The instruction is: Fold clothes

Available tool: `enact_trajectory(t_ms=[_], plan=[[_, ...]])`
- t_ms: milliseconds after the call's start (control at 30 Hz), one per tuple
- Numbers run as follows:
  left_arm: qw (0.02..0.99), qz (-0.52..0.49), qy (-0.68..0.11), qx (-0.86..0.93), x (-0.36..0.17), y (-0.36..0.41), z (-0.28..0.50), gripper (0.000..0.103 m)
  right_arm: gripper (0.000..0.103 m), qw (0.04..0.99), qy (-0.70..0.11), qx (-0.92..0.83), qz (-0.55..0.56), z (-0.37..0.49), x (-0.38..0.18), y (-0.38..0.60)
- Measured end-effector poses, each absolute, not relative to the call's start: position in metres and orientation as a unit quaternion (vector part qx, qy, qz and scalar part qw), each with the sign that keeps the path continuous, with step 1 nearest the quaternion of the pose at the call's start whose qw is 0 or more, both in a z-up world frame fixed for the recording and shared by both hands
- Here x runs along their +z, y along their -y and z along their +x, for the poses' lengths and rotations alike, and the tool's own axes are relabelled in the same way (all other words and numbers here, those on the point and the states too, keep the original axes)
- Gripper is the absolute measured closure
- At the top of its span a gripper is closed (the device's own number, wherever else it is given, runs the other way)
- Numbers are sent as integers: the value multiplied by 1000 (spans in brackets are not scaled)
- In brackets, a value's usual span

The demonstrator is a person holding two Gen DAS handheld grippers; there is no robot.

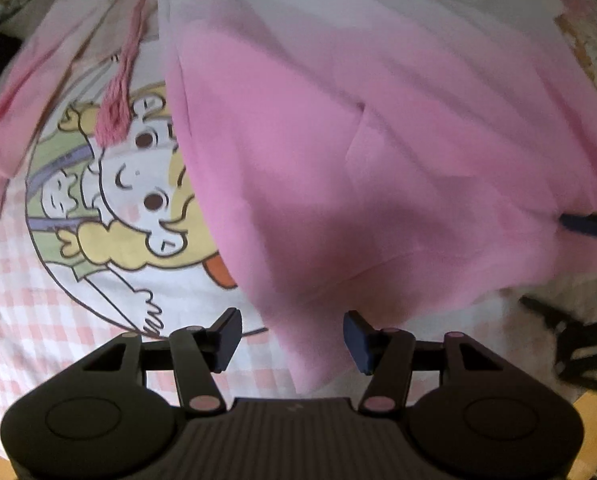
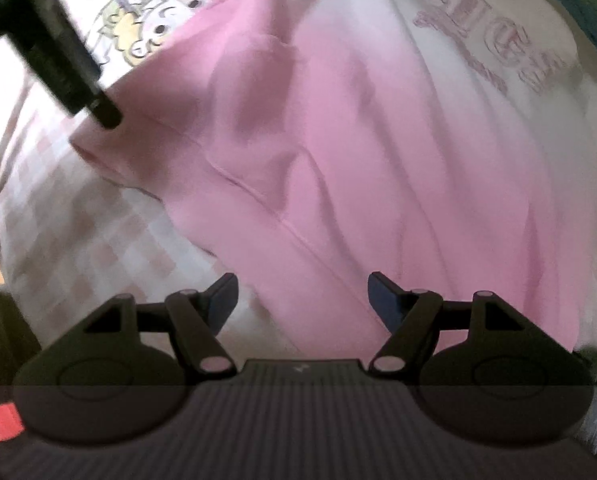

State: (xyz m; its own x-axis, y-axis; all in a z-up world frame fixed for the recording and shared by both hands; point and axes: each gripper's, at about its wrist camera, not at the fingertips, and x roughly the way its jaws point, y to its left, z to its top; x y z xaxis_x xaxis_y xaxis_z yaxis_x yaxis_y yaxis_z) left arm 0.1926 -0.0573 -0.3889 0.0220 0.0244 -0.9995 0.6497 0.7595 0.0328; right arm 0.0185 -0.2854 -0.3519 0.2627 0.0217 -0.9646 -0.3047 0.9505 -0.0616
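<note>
Hanging over the pink top (image 1: 378, 152) on a checked bed sheet (image 1: 26, 320), its corner poking down between the half-open left gripper (image 1: 292, 340), not pinched. Right gripper (image 2: 302, 304) wide open, holding nothing, hem just ahead, running slantwise toward the left gripper.

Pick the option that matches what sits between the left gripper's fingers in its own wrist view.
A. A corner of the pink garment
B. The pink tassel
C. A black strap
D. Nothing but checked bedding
A: in the left wrist view, the bottom corner of the pink garment hangs down into the gap of the left gripper, whose fingers stand apart on either side of it without pressing on it.
</note>
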Motion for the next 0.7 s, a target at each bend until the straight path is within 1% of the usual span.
enact_trajectory(t_ms=[100, 300, 367, 433, 467, 533, 600, 667, 700], plan=[[674, 232, -664, -228, -388, 57, 196, 40, 30, 786, -594, 115, -126, 17, -357, 279], [652, 192, -707, -196, -430, 54, 211, 40, 29, 802, -571, 109, -139, 26, -372, 265], [646, 176, -718, -191, -442, 56, 216, 37, 29, 807, -565, 106, -137, 31, -378, 262], [641, 183, -723, -183, -454, 61, 218, 34, 30, 810, -561, 104, -135, 37, -384, 260], [639, 186, -724, -179, -459, 64, 219, 31, 28, 808, -563, 104, -136, 39, -389, 258], [640, 195, -721, -178, -460, 69, 217, 30, 24, 805, -567, 103, -138, 44, -398, 256], [644, 206, -712, -191, -457, 74, 213, 42, 18, 805, -569, 101, -137, 48, -402, 256], [647, 204, -707, -201, -450, 76, 210, 62, 18, 801, -574, 103, -132, 52, -402, 257], [649, 202, -705, -200, -445, 75, 209, 66, 18, 799, -577, 105, -131, 54, -401, 258]])
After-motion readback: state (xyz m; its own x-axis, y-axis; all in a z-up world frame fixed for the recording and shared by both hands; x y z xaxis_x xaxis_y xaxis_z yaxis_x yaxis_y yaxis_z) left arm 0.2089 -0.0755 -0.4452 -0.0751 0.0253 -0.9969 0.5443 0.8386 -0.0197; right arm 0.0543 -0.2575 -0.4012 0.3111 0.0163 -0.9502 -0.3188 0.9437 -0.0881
